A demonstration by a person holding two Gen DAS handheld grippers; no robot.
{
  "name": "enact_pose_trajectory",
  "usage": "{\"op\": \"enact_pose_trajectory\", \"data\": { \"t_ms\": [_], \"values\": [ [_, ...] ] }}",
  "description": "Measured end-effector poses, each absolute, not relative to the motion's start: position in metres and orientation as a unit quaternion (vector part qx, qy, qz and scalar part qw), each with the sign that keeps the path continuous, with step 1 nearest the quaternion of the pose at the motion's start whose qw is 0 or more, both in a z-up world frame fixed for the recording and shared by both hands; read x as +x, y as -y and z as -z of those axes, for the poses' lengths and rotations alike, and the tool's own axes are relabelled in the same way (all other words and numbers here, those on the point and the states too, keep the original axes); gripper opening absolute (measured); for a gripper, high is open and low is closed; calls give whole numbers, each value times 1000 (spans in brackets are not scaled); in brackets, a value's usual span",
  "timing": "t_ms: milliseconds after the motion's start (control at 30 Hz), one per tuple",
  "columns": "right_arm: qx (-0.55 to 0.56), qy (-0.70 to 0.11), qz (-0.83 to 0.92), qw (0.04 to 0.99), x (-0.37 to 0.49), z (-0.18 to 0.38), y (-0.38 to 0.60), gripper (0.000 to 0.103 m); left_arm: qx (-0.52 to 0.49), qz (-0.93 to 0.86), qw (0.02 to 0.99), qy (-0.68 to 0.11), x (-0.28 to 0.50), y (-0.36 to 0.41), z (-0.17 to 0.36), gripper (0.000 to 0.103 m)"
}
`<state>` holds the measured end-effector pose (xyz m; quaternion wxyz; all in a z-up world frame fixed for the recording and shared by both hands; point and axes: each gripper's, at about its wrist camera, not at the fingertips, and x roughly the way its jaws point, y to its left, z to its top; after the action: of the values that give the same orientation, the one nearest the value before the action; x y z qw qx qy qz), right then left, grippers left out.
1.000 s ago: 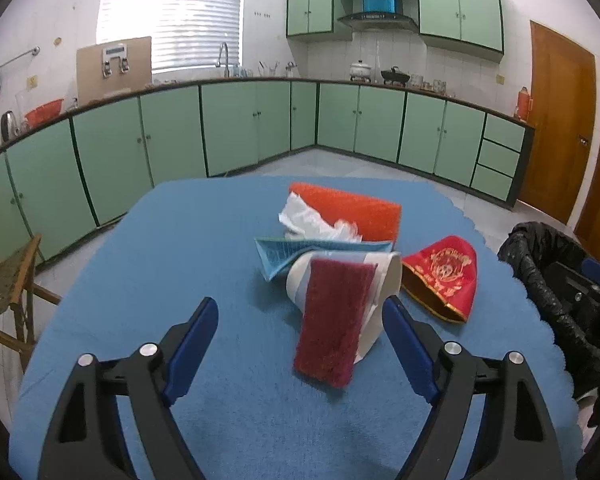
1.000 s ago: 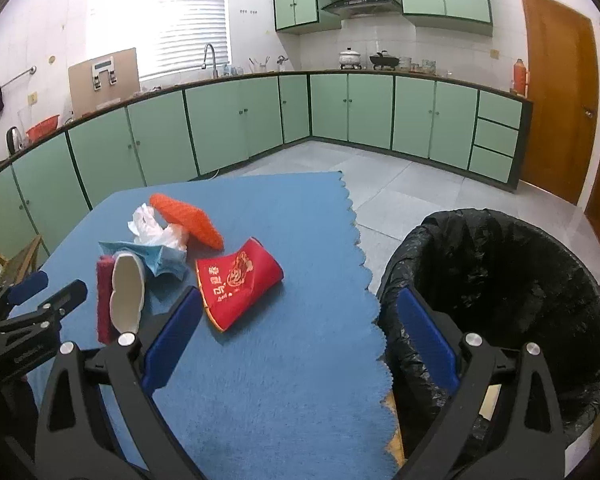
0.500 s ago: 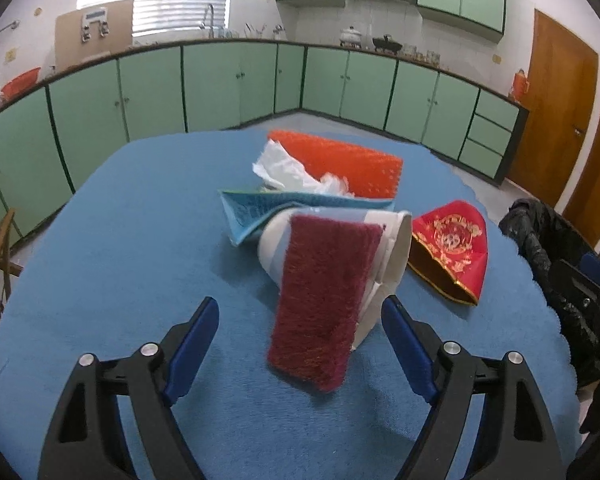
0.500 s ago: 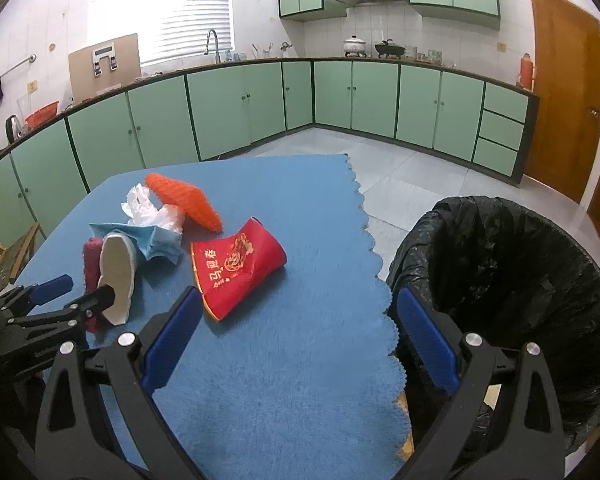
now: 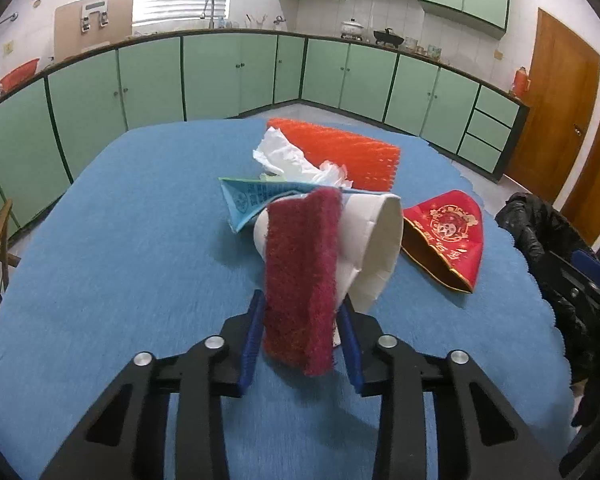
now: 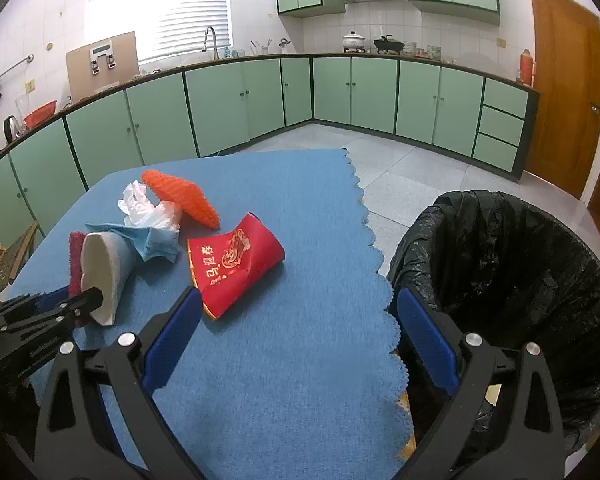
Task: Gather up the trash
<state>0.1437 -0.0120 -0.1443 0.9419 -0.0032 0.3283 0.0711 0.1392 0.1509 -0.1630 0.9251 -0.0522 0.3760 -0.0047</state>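
While the black-lined trash bin [image 6: 512,280] stands just beyond the right gripper [image 6: 296,340], whose fingers gape wide over the blue bench [image 6: 284,360], the left gripper [image 5: 300,336] has its fingers pinched on the maroon scouring pad [image 5: 300,272], which leans against a white paper cup [image 5: 372,248] ahead of them.

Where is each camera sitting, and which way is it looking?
Left wrist: sits on the left gripper, looking along its fingers across the blue table at the maroon scrubbing pad it grips and the white paper cup.
Right wrist: sits on the right gripper, open above the table edge, facing the kitchen, with the black trash bin at right.
Shared: both show the red cup, the orange sponge and each other's gripper.
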Motion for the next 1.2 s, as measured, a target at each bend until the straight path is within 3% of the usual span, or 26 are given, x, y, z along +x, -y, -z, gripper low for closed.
{"op": "enact_pose_trajectory", "data": {
  "t_ms": [167,400,933,1200],
  "values": [
    [-9,-325,-80,942,143,141,6,95,-62,-3,925,-374,132,-155,157,29],
    [-14,-320,-90,943,140,135,-2,95,-62,5,927,-370,121,-155,148,47],
    [-23,-320,-98,942,136,133,-12,95,-76,-11,932,-355,116,-172,138,50],
    [-26,-327,-101,939,138,138,-16,95,-75,-13,928,-366,136,-171,145,58]
  ]
}}
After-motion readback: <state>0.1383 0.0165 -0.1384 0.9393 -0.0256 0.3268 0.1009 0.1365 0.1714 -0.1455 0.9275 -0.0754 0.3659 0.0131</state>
